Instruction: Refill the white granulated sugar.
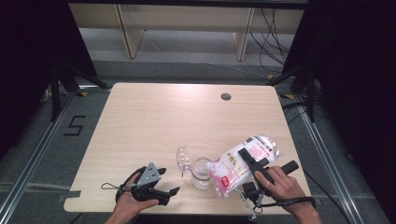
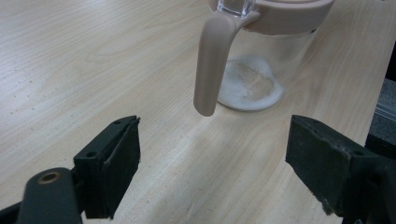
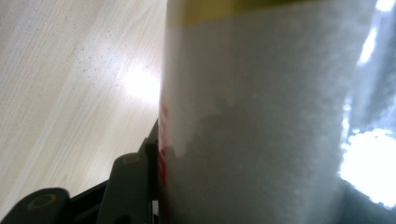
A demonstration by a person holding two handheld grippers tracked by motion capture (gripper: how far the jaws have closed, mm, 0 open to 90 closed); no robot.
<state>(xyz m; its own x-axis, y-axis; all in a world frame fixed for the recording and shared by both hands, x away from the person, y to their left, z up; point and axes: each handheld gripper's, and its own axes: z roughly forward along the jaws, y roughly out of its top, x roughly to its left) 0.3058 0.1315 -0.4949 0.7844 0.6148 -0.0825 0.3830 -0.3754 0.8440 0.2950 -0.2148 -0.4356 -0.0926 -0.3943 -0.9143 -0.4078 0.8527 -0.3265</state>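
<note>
I see the table (image 1: 154,116) first, then the bag (image 1: 238,165) of white grains near its front right edge, clamped between my right gripper's (image 1: 250,163) jaws and tipped toward the glass jug (image 1: 201,172). My left gripper (image 1: 161,184) rests beside the jug, jaws wide apart, the jug's handle (image 2: 212,65) just ahead of them.

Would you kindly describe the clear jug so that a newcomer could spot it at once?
On the light wooden table, look near the front edge, between the two hand-held grippers. The clear glass jug stands upright left of the tilted white plastic bag. Its beige rim and handle and the thin layer of white powder at its bottom set it apart.
</note>
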